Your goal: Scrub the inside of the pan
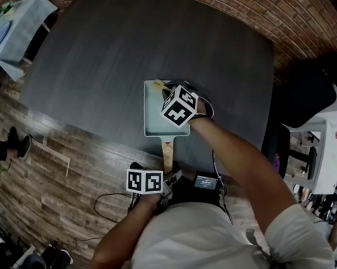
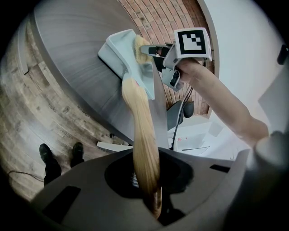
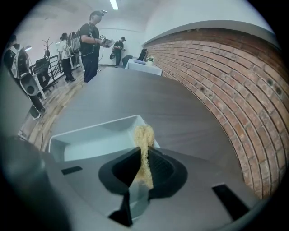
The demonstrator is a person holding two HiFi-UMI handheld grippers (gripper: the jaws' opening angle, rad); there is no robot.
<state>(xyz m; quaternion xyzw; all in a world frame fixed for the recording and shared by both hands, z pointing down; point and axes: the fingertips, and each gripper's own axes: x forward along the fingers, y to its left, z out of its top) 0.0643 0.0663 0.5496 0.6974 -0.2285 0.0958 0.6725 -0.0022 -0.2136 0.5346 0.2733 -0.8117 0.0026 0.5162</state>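
A pale green rectangular pan (image 1: 155, 116) lies on the dark table, its wooden handle (image 1: 168, 152) pointing toward me. My left gripper (image 1: 170, 175) is shut on the end of that handle (image 2: 142, 131), which runs up between its jaws (image 2: 151, 189) to the pan (image 2: 118, 50). My right gripper (image 1: 169, 92) hangs over the pan's far right corner, shut on a yellow scrubber (image 1: 160, 86). In the right gripper view the scrubber (image 3: 144, 146) stands between the jaws (image 3: 142, 173), its tip at the pan's (image 3: 90, 140) rim. The left gripper view shows the right gripper (image 2: 151, 49) with the scrubber (image 2: 140, 44) at the pan.
The dark table (image 1: 123, 48) stretches away beyond the pan. A brick wall (image 1: 297, 9) runs along the right. A small cloth-covered table (image 1: 14, 27) stands far left, a black chair (image 1: 308, 94) right. Several people (image 3: 90, 40) stand beyond the table. Cables lie on the wooden floor (image 1: 110, 200).
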